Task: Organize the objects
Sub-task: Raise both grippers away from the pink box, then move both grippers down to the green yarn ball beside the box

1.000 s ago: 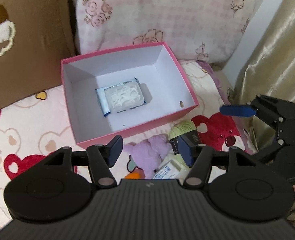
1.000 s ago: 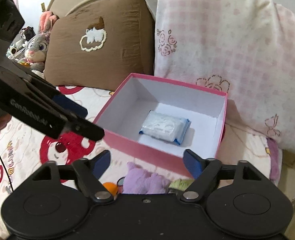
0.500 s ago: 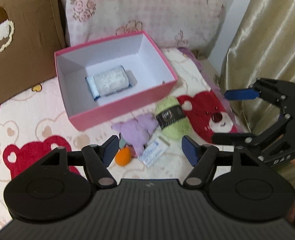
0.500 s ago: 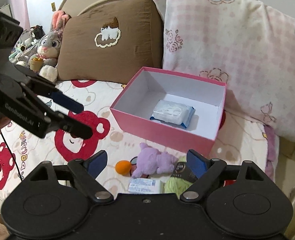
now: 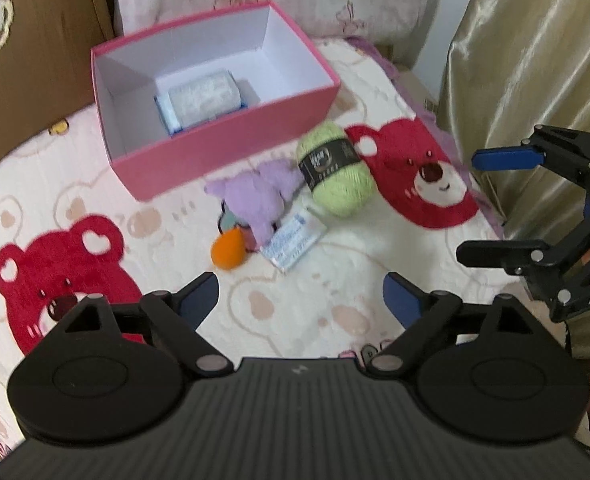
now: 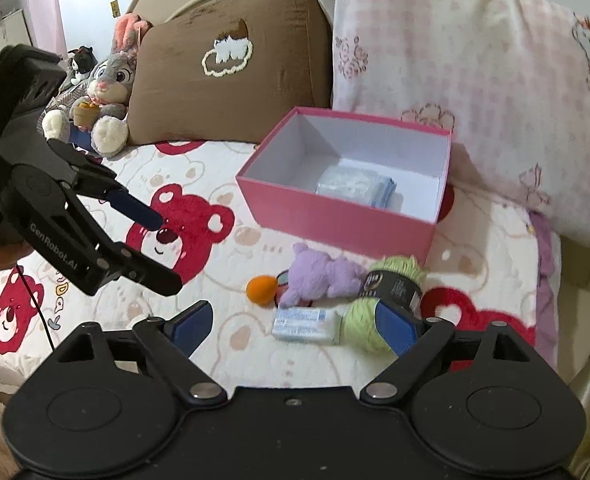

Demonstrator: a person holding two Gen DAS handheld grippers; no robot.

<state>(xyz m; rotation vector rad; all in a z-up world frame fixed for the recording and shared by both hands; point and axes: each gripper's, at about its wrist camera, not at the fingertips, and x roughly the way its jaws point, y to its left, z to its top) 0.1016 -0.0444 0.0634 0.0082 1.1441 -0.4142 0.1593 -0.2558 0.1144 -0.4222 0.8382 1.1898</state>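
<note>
A pink box stands open on the bear-print bedspread with a wrapped tissue pack inside. In front of it lie a purple plush, a green yarn ball, an orange ball and a small tissue packet. My left gripper hovers short of this pile, its jaws opening with nothing between them. My right gripper hangs at the right, open and empty. In the right wrist view the right gripper is over the packet and yarn, and the left gripper is at the left.
A brown pillow and a pink checked pillow lean behind the box. A grey rabbit plush sits at the far left by the headboard. A gold curtain hangs along the bed's right edge.
Both grippers have drawn back from the box, so the loose items in front of it now show fully. The left jaws have spread wider. The tissue pack stays in the box.
</note>
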